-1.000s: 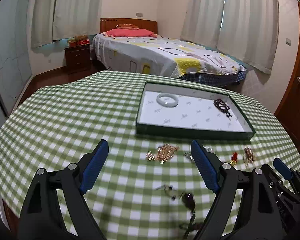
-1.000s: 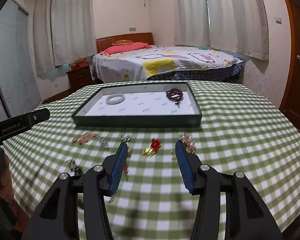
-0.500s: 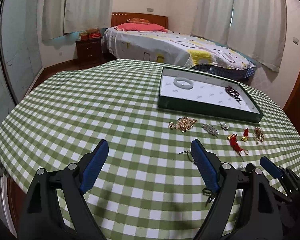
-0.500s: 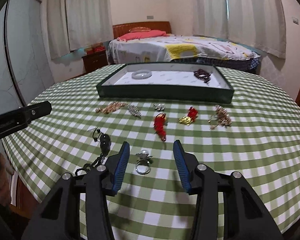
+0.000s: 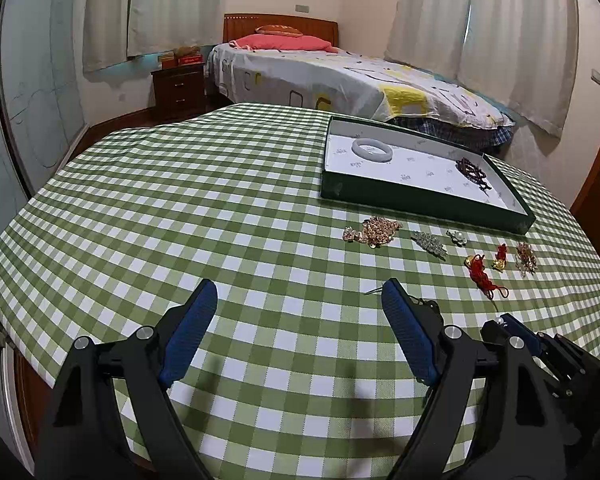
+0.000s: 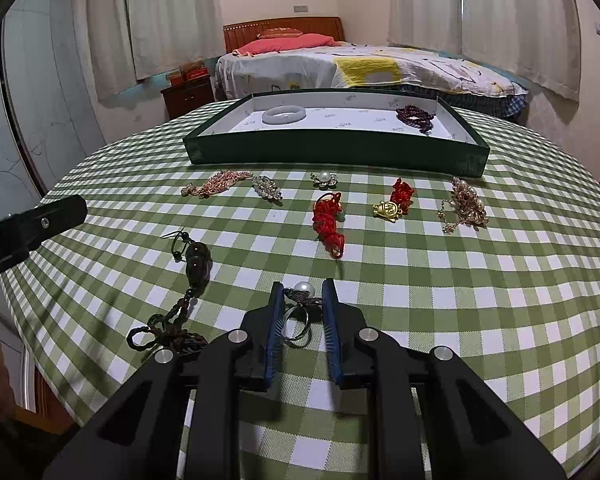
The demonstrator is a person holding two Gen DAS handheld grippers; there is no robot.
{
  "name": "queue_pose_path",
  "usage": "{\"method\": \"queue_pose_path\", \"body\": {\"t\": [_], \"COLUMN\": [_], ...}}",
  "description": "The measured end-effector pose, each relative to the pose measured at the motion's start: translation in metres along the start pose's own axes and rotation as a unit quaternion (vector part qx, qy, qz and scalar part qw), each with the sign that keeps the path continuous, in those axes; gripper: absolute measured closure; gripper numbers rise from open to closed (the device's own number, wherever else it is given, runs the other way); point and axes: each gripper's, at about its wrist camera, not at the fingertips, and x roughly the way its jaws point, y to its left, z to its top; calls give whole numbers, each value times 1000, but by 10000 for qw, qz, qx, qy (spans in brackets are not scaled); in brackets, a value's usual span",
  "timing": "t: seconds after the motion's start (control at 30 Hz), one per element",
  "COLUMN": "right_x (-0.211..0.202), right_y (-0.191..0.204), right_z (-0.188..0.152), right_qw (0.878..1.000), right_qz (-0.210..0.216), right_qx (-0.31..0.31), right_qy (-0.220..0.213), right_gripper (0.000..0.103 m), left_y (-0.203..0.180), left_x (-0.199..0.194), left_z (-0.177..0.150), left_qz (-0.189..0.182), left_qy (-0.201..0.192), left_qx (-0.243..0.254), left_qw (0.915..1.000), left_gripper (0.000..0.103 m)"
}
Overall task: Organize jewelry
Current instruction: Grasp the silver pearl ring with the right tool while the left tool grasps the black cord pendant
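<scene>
A pearl ring [image 6: 302,298] lies on the green checked tablecloth between the pads of my right gripper [image 6: 302,286]. Its jaws are closing and both pads touch the ring's ornament. My left gripper [image 5: 298,288] hangs open over bare cloth with nothing between its fingers. The green tray [image 6: 340,152] with white lining holds a white bangle [image 6: 284,114] and a dark bead bracelet [image 6: 414,116]. In front of the tray lie a gold chain [image 6: 216,184], a silver brooch [image 6: 267,188], a red knotted cord [image 6: 328,220] and a red-and-gold charm [image 6: 396,200].
A dark bead pendant on a cord [image 6: 196,264] lies just left of my right gripper. A gold beaded piece [image 6: 466,204] sits at the right. The round table's edge runs close below both grippers. A bed [image 5: 340,76] and nightstand [image 5: 178,88] stand beyond the table.
My right gripper came down and back over the pearl ring, and its jaws narrowed onto it. The left gripper sank and drew back early on, then held still, still open.
</scene>
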Motion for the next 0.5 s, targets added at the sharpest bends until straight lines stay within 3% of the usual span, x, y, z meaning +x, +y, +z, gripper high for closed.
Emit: {"method": "queue_pose_path", "body": {"t": [0.5], "right_x": [-19], "right_y": [-43], "right_z": [-1], "right_qw": [9988], "right_qz": [-350], "right_qx": [319], "right_qy": [-128], "right_gripper": [83], "left_y": [-25], "left_x": [1], "left_z": [-6], "left_qz": [-144], "left_qy": [81], "left_qx": [219], "left_qw": [9996], "left_gripper": [21]}}
